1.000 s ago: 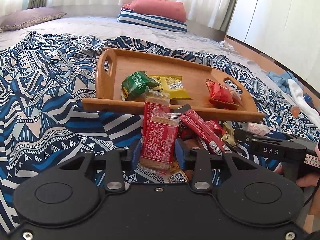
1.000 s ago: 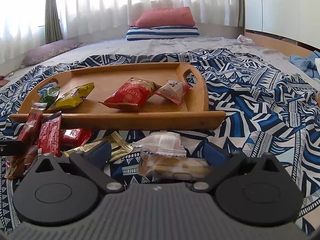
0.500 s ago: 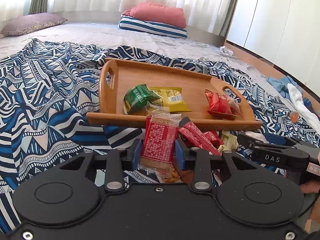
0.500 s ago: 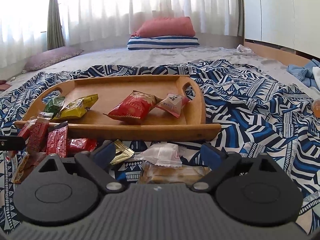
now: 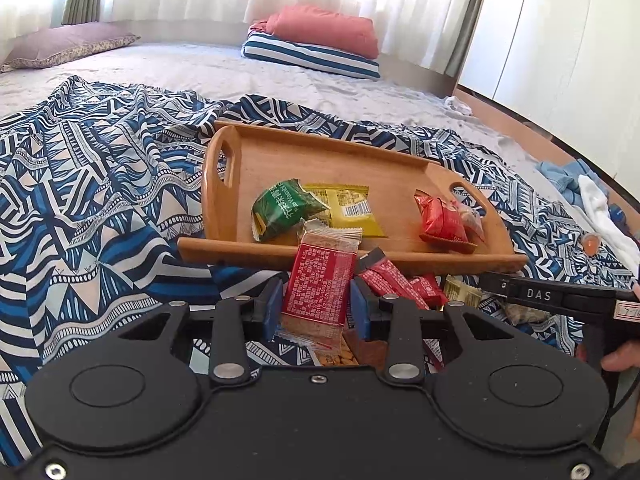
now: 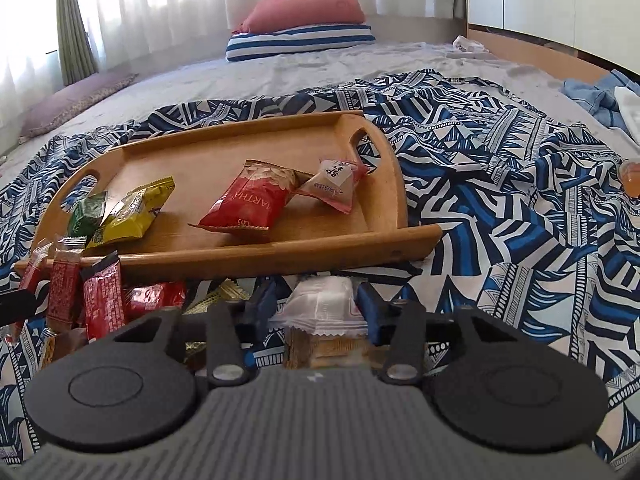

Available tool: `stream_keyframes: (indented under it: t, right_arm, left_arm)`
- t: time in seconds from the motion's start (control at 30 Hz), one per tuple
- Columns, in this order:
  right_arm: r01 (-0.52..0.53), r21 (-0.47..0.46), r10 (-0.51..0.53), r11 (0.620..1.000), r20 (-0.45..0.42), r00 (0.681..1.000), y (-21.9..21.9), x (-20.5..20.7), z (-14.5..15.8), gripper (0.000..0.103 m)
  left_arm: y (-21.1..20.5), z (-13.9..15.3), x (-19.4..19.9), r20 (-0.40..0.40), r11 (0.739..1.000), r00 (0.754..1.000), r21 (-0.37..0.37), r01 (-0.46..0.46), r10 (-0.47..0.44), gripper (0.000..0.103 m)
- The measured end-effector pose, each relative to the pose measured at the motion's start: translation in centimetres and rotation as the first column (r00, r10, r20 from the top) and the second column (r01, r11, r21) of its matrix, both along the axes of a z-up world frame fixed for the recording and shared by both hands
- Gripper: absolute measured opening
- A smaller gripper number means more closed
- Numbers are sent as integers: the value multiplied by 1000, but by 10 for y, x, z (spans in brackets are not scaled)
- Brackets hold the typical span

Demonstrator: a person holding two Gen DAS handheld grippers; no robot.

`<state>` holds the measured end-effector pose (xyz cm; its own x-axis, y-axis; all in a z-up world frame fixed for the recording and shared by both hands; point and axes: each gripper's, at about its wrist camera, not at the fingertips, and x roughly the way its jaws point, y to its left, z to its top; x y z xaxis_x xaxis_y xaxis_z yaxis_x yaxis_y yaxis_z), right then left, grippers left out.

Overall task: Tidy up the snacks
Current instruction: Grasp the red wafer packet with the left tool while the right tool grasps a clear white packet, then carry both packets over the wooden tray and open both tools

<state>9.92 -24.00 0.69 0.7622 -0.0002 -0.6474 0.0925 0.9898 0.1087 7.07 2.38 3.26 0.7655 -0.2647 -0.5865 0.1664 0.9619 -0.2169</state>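
My left gripper [image 5: 316, 308] is shut on a red cracker packet [image 5: 320, 284] and holds it upright just before the wooden tray [image 5: 352, 254]. The tray holds a green packet [image 5: 284, 208], a yellow packet [image 5: 348, 210] and a red bag [image 5: 440, 220]. My right gripper [image 6: 318, 312] is shut on a white wrapped snack [image 6: 320, 308], with a biscuit packet [image 6: 324, 350] below it on the cloth. In the right wrist view the tray [image 6: 280, 256] also holds a pink-white packet [image 6: 334, 184]. Loose red bars [image 6: 100, 300] lie before the tray.
The tray sits on a blue patterned cloth [image 5: 88, 200] spread over a bed. Pillows [image 5: 320, 40] lie at the far end. Blue and white clothes [image 5: 588, 192] and a small orange cup [image 6: 630, 178] lie at the right. White wardrobe doors stand at the right.
My left gripper has lifted the red cracker packet off the pile. My right gripper has moved forward and closed from wide open onto the white wrapped snack.
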Motion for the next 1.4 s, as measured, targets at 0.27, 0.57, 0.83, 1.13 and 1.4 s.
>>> stream_keyframes:
  t: [0.27, 0.57, 0.83, 1.13, 1.4]
  right_arm:
    - [-44, -39, 46, 998, 45, 998, 4, -6, 25, 48]
    - [-68, -34, 71, 997, 104, 992, 2, 12, 64, 48]
    - [-89, 29, 86, 996, 101, 991, -1, 60, 94, 48]
    - [-122, 93, 118, 988, 48, 992, 18, 116, 93, 48]
    - [-120, 83, 120, 989, 2, 993, 49, 154, 66, 48]
  left_arm:
    - [5, 16, 15, 3, 1000, 1000, -20, -20, 20, 34]
    - [6, 48, 46, 30, 999, 999, -37, -11, 12, 34]
    - [5, 68, 92, -19, 997, 1000, -69, -15, 14, 34]
    - [8, 48, 148, -147, 994, 988, -83, -69, 56, 34]
    - [9, 22, 185, -202, 991, 971, -23, -133, 125, 34]
